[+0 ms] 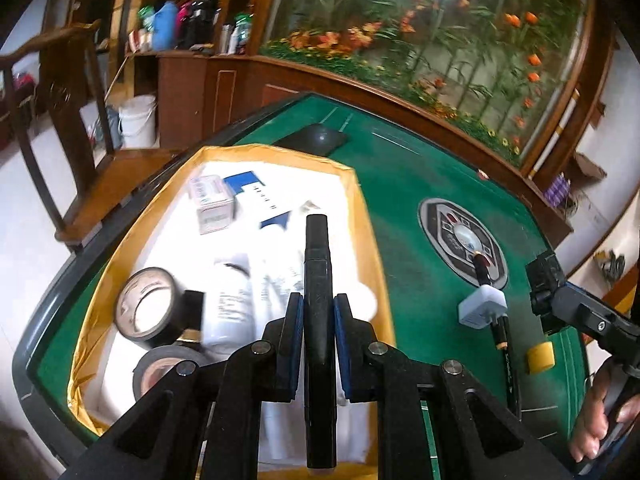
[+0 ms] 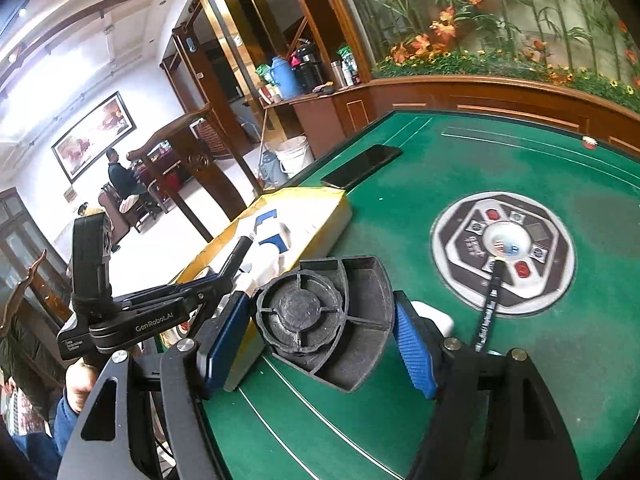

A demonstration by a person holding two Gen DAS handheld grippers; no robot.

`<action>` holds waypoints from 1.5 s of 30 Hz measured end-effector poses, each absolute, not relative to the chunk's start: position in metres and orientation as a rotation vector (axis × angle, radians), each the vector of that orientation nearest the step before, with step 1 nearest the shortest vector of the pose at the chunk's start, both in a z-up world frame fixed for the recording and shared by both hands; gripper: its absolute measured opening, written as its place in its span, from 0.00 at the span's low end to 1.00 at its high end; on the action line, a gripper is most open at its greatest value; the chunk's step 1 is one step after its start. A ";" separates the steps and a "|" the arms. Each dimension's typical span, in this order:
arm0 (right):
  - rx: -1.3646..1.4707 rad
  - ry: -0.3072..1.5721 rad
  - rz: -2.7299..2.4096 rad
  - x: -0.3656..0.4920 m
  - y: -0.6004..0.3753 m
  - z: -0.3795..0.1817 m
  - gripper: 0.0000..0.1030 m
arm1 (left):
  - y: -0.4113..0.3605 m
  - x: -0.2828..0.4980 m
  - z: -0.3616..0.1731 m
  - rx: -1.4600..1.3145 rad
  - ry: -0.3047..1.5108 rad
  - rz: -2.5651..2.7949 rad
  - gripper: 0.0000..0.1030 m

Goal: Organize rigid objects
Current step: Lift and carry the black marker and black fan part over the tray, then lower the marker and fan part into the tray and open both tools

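With the left tool (image 1: 318, 320) clamped on a black pen (image 1: 318, 280) above the box (image 1: 366, 208) and the right tool (image 2: 320, 332) gripping a black holder (image 2: 324, 320) beside it, 2 drops into the box seemingly come next.

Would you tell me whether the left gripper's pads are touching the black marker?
Touching: the left wrist view shows the left gripper with both blue pads pressed against the black marker.
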State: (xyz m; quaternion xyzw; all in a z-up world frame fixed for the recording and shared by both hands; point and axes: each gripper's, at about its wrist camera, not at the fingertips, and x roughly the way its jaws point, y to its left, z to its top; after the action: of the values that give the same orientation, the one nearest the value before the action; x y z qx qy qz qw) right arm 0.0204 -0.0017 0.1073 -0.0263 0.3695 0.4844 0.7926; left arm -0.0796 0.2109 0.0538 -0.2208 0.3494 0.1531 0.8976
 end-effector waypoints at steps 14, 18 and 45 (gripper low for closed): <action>-0.169 0.860 1.047 0.020 0.122 0.096 0.68 | 0.213 -0.088 0.043 -0.421 0.735 0.357 0.14; -0.193 0.894 1.013 0.032 0.150 0.084 0.68 | 0.213 -0.090 0.039 -0.416 0.740 0.362 0.14; -0.282 0.968 0.955 0.044 0.204 0.049 0.69 | 0.220 -0.095 0.032 -0.423 0.734 0.362 0.15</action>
State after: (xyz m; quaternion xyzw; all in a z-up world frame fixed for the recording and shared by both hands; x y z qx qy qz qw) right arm 0.0437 0.2045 0.0495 -0.1300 0.4459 0.4400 0.7686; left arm -0.0947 0.2202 0.0323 -0.2040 0.3540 0.1748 0.8959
